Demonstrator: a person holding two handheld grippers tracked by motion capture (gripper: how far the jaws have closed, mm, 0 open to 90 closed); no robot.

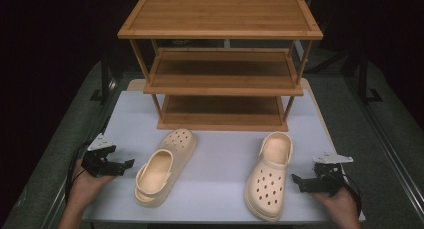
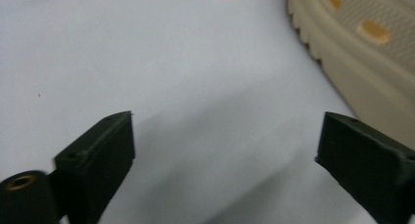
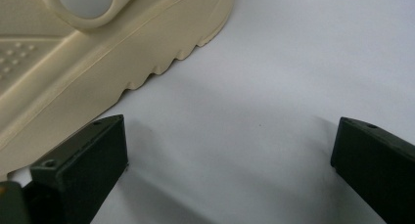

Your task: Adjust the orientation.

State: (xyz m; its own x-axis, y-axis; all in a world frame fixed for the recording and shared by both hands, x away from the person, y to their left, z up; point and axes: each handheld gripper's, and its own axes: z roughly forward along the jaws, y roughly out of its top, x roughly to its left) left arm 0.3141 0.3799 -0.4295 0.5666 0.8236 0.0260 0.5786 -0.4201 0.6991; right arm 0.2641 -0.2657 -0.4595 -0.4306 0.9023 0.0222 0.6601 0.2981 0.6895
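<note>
Two cream clogs lie on the white table [image 1: 220, 151]. The left clog [image 1: 165, 166] points its holed toe towards the rack; its ridged sole edge [image 2: 372, 48] shows at the upper right of the left gripper view. The right clog [image 1: 270, 176] points its toe towards the near edge; its side and strap [image 3: 73, 62] show at the upper left of the right gripper view. My left gripper [image 1: 122, 166] [image 2: 227, 136] stands open just left of the left clog, holding nothing. My right gripper [image 1: 300, 183] [image 3: 230, 136] stands open just right of the right clog, also holding nothing.
A three-tier wooden shelf rack [image 1: 220, 64] stands at the back of the table, all shelves bare. Grey floor and dark stands flank the table. Bare tabletop lies between the two clogs and in front of the rack.
</note>
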